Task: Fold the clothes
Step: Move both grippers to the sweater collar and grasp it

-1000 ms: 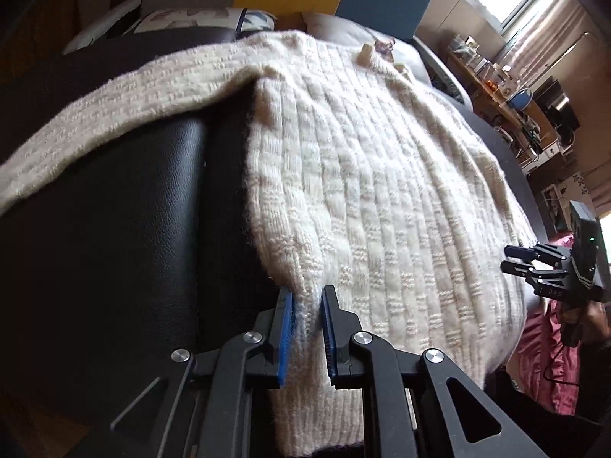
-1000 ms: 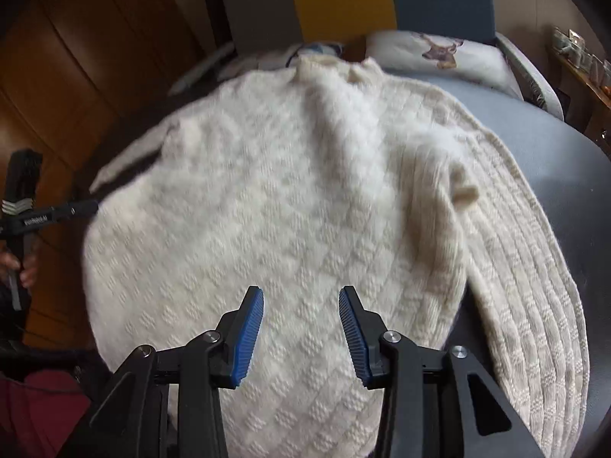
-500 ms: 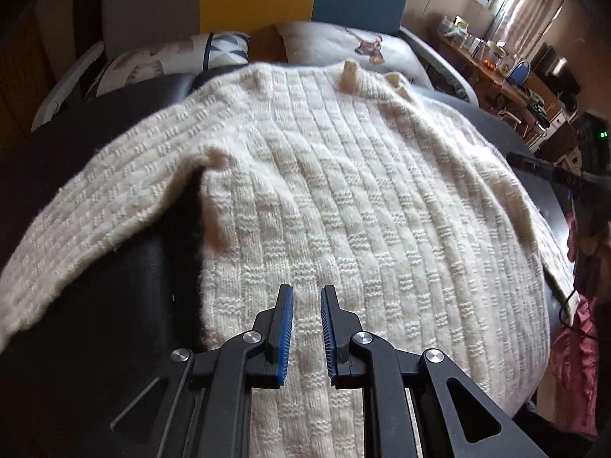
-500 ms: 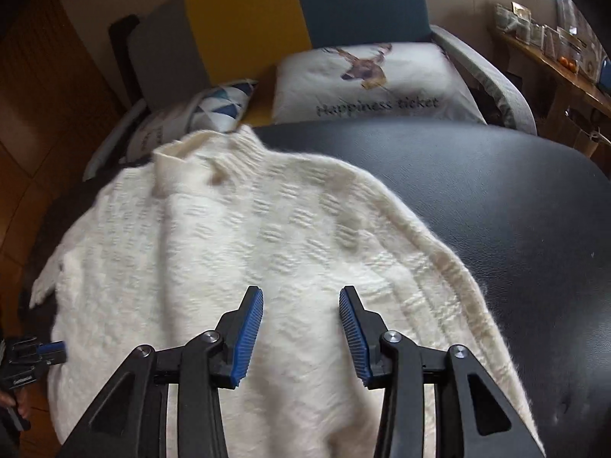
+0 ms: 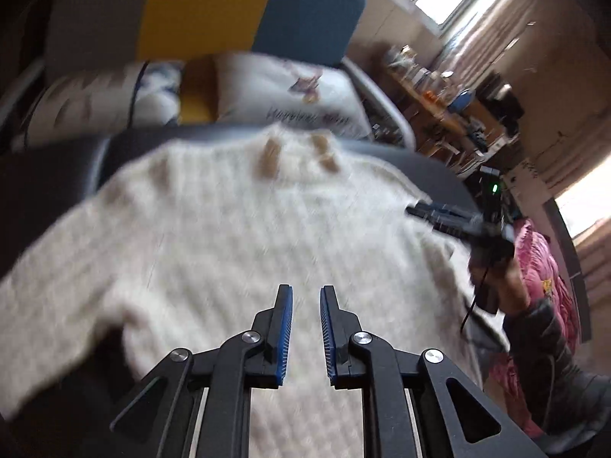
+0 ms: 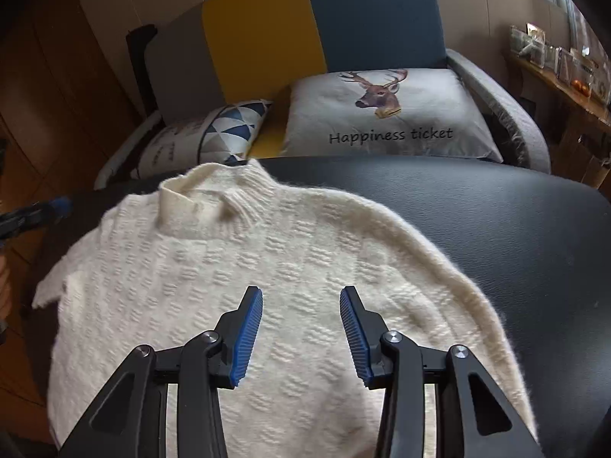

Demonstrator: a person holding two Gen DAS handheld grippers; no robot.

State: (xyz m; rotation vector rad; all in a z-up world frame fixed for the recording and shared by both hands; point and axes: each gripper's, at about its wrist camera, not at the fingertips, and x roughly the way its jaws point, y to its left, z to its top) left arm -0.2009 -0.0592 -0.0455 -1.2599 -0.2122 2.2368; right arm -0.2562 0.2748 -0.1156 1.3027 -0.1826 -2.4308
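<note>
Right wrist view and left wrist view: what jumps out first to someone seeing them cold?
The cream knit sweater spread flat over the black padded surface dominates both views, collar toward the sofa. Behind it, the deer cushion reading "Happiness ticket" stands out against the yellow and blue sofa back. Both tongs hover open and empty over the knit, the right tongs wider than the left tongs.

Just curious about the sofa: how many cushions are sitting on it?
2: a deer cushion on the right side of the seat, and a triangle-patterned cushion to its left. The sweater may hide others.
</note>
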